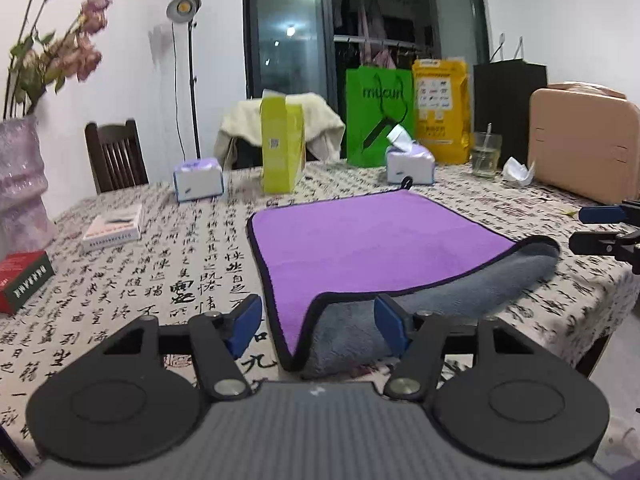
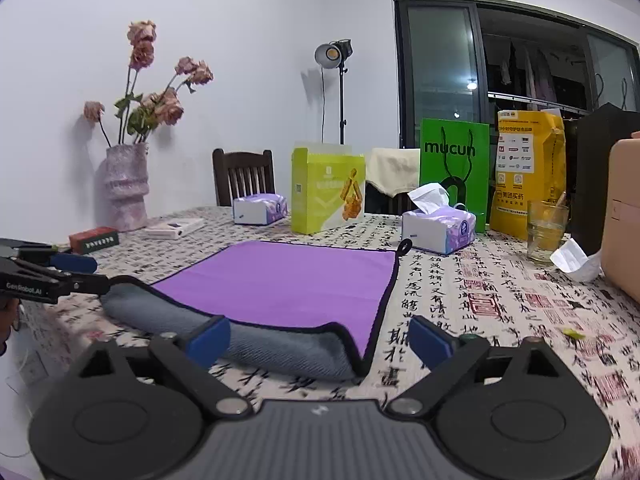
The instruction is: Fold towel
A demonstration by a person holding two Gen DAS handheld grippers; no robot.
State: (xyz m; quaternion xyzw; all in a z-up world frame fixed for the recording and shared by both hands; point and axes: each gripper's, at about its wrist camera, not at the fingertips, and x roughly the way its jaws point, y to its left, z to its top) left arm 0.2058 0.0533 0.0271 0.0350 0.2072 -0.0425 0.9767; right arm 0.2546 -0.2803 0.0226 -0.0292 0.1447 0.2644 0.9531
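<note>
A purple towel (image 1: 360,240) with black trim and a grey underside lies on the patterned tablecloth, its near edge curled over so the grey side (image 1: 440,292) shows. My left gripper (image 1: 318,326) is open, its blue pads straddling the near left corner just above the cloth. My right gripper (image 2: 320,340) is open at the near right corner of the towel (image 2: 288,280), holding nothing. Each gripper shows in the other's view, the right one (image 1: 600,228) at the right edge and the left one (image 2: 76,272) at the left edge.
Behind the towel stand two tissue boxes (image 1: 410,164) (image 1: 198,180), a yellow-green carton (image 1: 280,144), a green bag (image 1: 380,112), a yellow bag (image 1: 442,108), a glass (image 1: 486,154) and a beige case (image 1: 584,144). A vase of flowers (image 2: 126,184), a red box (image 1: 24,280) and a white box (image 1: 114,226) sit left.
</note>
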